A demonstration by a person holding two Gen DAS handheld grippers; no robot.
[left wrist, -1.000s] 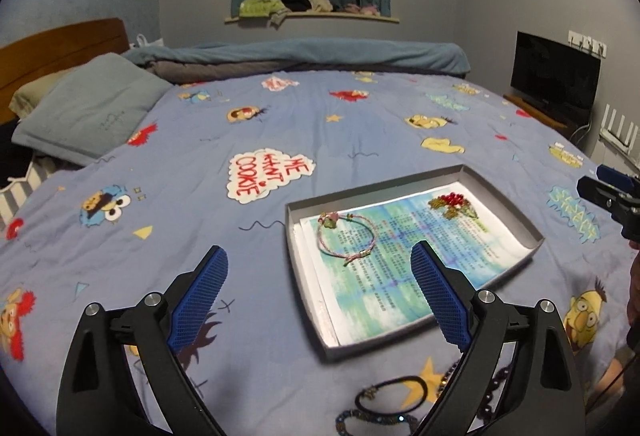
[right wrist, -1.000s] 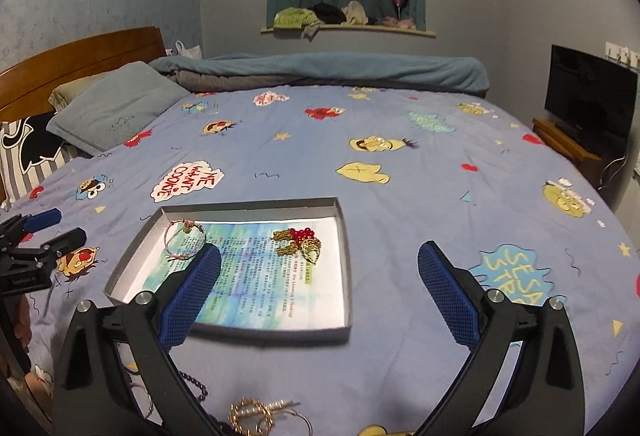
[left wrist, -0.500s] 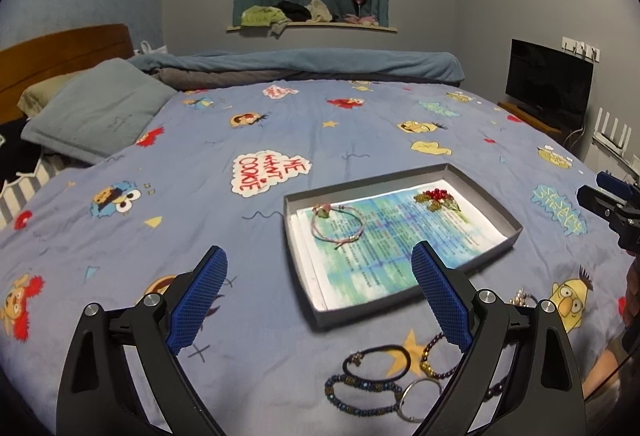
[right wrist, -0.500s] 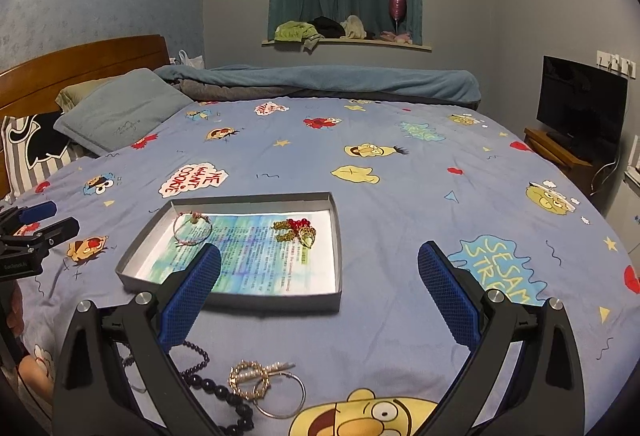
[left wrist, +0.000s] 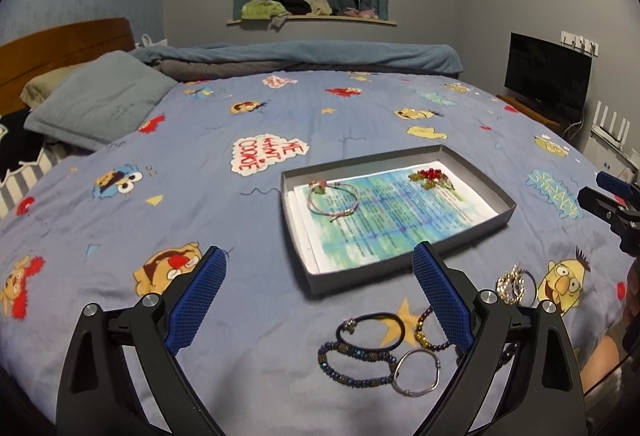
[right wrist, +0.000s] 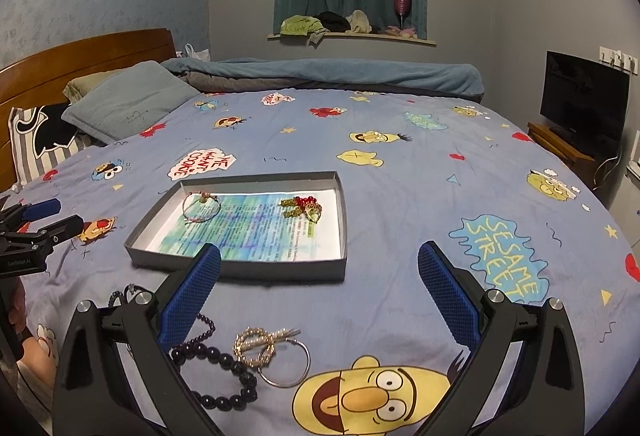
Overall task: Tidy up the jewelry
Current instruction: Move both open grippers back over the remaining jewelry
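A shallow grey tray lined with printed paper lies on the bed. In it are a pink cord bracelet and a red-and-gold brooch. Loose on the blanket in front of the tray lie a black cord bracelet, a blue bead bracelet, a silver bangle, a dark bead bracelet and a gold pearl ring piece with a hoop. My left gripper and right gripper are both open and empty, hovering above the loose pieces.
The bed has a blue cartoon-print blanket. Pillows and a wooden headboard are at the far left. A TV on a low stand is at the right. A rolled duvet lies along the far edge.
Both grippers have pulled back and up from the tray. The loose bracelets in front of the tray have come into full view. Both stayed open.
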